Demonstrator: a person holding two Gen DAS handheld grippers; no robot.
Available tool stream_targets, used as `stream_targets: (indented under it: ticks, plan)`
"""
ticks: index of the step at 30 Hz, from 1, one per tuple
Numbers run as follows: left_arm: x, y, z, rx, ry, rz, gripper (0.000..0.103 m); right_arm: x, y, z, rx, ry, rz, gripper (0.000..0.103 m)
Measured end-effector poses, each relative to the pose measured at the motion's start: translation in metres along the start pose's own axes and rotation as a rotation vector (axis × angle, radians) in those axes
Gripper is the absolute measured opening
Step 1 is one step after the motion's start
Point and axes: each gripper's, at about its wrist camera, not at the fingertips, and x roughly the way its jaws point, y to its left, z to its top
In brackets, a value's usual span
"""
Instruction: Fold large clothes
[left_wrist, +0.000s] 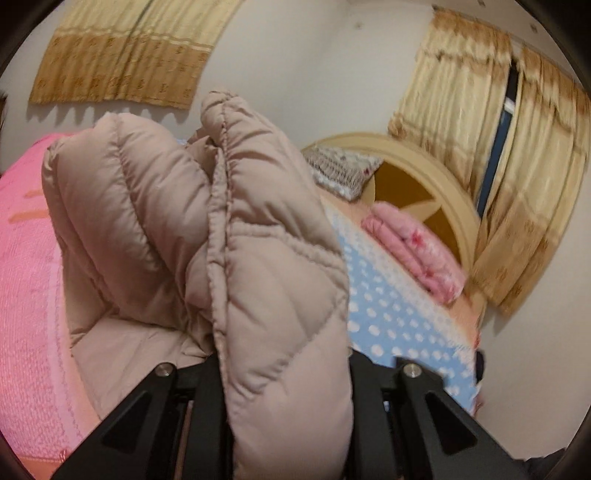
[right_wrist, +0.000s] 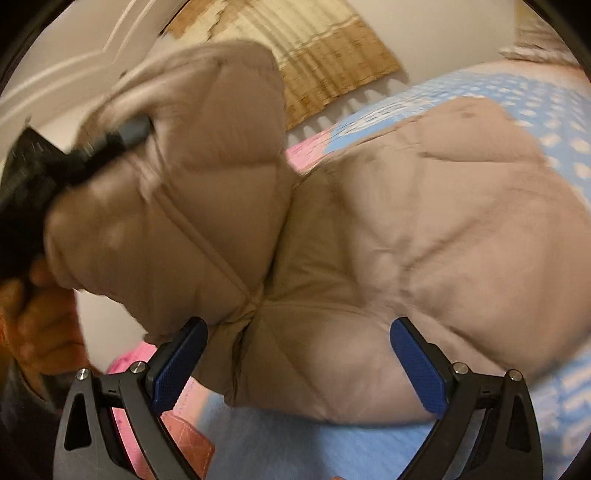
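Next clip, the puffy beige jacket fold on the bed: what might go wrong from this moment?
1. The left gripper pinches only a thick quilted edge of the beige jacket; the slick, puffy fabric may slip out mid-lift.
2. The right gripper is open around the jacket without clamping it, so that side could sag and the fold land crooked.
3. The raised part may spring back open once released.

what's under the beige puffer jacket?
Under the beige quilted puffer jacket: blue dotted bedsheet and pink blanket, visible around its edges. Anything directly beneath is covered.
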Motion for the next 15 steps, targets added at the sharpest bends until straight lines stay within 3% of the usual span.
stream_targets:
  ticks: [5,10,13,15]
  plan:
    - [0.033,-0.03,-0.008,0.129,0.059,0.056,0.016,-0.041,-0.035,-0.006,0.14,-0.126,0.008,0.1]
    - [0.075,-0.071,-0.035,0.355,0.121,0.195,0.016,-0.077,-0.076,-0.011,0.331,-0.278,0.104,0.1]
    - [0.095,-0.077,-0.051,0.394,0.176,0.206,0.016,-0.101,-0.097,-0.015,0.422,-0.345,0.09,0.1]
    - [0.1,-0.08,-0.058,0.436,0.177,0.222,0.017,-0.119,-0.102,-0.008,0.416,-0.37,0.032,0.1]
